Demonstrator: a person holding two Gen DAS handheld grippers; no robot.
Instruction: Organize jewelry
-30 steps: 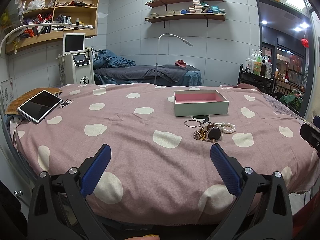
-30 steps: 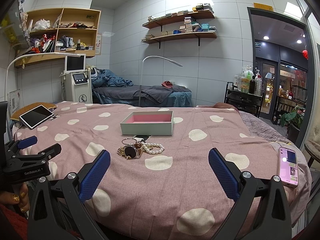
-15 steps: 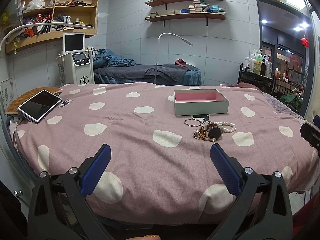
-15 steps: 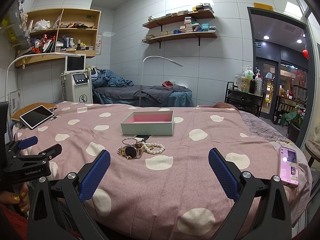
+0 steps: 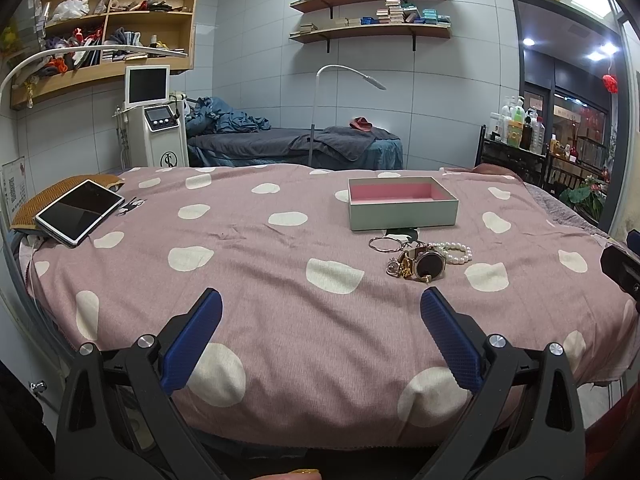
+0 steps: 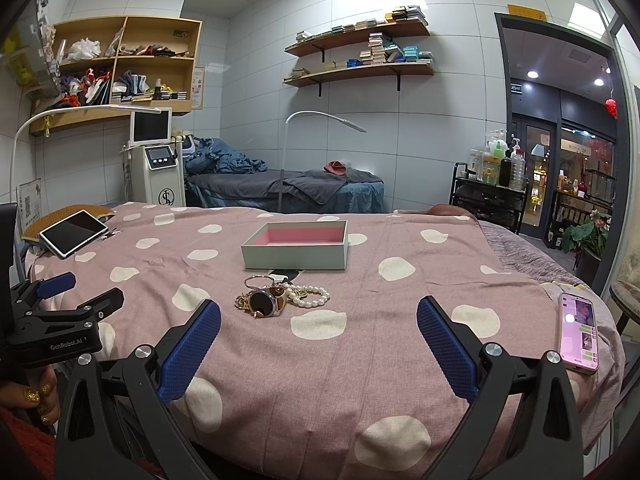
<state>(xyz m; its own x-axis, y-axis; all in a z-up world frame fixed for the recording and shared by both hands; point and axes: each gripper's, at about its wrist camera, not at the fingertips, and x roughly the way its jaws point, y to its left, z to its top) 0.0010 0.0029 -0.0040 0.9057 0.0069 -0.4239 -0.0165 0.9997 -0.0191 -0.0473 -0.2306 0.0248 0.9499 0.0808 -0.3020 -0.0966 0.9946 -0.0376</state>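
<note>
Nothing changed over the last second: your left gripper (image 5: pixel 320 320) and right gripper (image 6: pixel 318 328) stayed spread wide and empty. The jewelry pile (image 6: pixel 280 298) sat mid-frame before the box (image 6: pixel 296 246). Task unstarted.

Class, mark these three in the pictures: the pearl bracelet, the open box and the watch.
pearl bracelet (image 6: pixel 310 297), right wrist view, on its near beads.
open box (image 6: pixel 294 258), right wrist view, on its front wall.
watch (image 5: pixel 430 265), left wrist view, on its dark round face.
</note>
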